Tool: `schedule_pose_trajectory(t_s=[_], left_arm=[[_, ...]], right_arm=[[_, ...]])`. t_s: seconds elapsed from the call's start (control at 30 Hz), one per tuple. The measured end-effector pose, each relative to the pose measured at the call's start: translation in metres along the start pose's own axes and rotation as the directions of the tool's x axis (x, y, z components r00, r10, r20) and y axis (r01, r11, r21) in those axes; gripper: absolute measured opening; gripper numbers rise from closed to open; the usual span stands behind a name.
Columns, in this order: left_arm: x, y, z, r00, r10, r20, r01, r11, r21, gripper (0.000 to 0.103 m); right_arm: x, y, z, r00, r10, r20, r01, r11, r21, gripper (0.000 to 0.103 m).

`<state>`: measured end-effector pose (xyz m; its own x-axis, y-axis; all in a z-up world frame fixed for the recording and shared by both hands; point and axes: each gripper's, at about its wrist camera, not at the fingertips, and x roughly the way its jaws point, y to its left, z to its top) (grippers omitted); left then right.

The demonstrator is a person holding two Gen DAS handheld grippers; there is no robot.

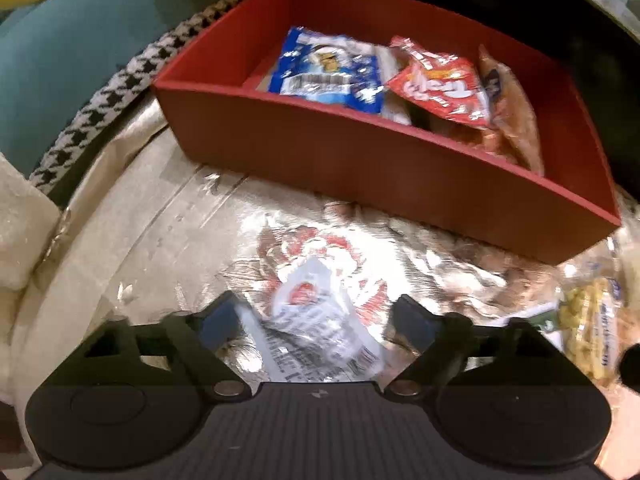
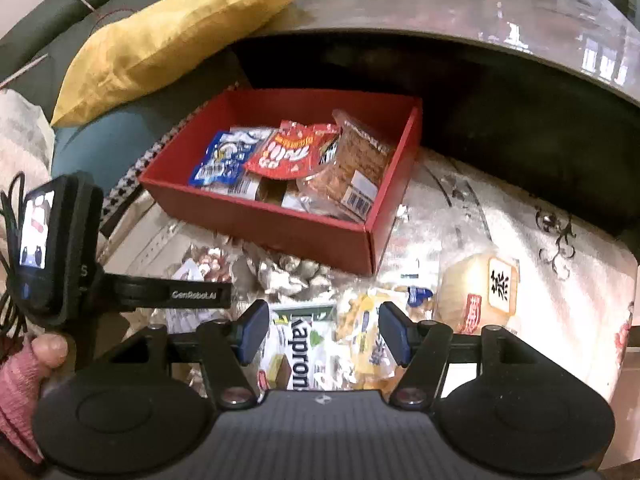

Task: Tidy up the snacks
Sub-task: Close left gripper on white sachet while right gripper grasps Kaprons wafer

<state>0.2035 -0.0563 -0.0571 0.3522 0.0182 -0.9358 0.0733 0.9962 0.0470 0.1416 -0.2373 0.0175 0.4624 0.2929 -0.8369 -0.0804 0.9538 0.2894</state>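
A white crinkled snack packet (image 1: pixel 320 320) with a red emblem is lying on the shiny patterned tabletop (image 1: pixel 168 216) between the spread, empty fingers of the left gripper (image 1: pixel 320 316). Beyond it the red box (image 1: pixel 360 160) is holding a blue packet (image 1: pixel 324 68), a red packet (image 1: pixel 440 88) and a brown wrapped snack (image 1: pixel 512 120). The right gripper (image 2: pixel 324 330) is hovering wide open and gripping nothing; a green-and-white packet (image 2: pixel 300 344) reading "Kapron" and a yellow snack bag (image 2: pixel 364 336) are lying under its gap. A yellow cushion (image 2: pixel 172 36) is sitting behind the box.
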Motion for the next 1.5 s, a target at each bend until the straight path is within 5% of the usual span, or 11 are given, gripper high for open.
schedule_pose_trajectory(t_s=[0.03, 0.07, 0.5, 1.07, 1.2, 1.33, 1.5], left_arm=[[-0.003, 0.0, -0.001, 1.0, -0.013, 0.004, 0.013, 1.0, 0.013, 0.068], [-0.006, 0.001, -0.003, 1.0, -0.03, -0.002, 0.03, 0.999, 0.024, 0.067], [-0.043, 0.035, -0.045, 0.998, -0.057, 0.021, 0.053, 0.989, 0.136, 0.066], [-0.039, 0.032, -0.048, 0.999, -0.034, 0.03, 0.026, 0.976, 0.218, 0.066], [-0.038, 0.032, -0.049, 0.999, -0.029, 0.029, 0.022, 0.975, 0.223, 0.066], [-0.038, 0.032, -0.049, 0.999, -0.028, 0.033, 0.02, 0.973, 0.229, 0.067], [-0.037, 0.031, -0.049, 0.999, -0.028, 0.027, 0.021, 0.972, 0.232, 0.067]], right_arm=[[0.001, 0.0, -0.001, 1.0, 0.002, -0.007, -0.002, 1.0, -0.003, 0.055], [0.003, 0.001, -0.001, 1.0, 0.006, -0.014, -0.007, 1.0, -0.008, 0.055], [0.054, 0.041, -0.005, 0.985, 0.066, -0.161, -0.075, 0.996, -0.052, 0.059], [0.065, 0.051, 0.003, 0.991, -0.033, -0.128, 0.012, 0.986, -0.164, 0.069], [0.059, 0.048, 0.004, 0.972, 0.143, -0.187, -0.155, 0.987, -0.05, 0.067], [0.057, 0.048, 0.005, 0.987, 0.046, -0.154, -0.063, 0.993, -0.103, 0.067], [0.063, 0.049, 0.003, 0.988, 0.025, -0.151, -0.043, 0.992, -0.117, 0.073]])
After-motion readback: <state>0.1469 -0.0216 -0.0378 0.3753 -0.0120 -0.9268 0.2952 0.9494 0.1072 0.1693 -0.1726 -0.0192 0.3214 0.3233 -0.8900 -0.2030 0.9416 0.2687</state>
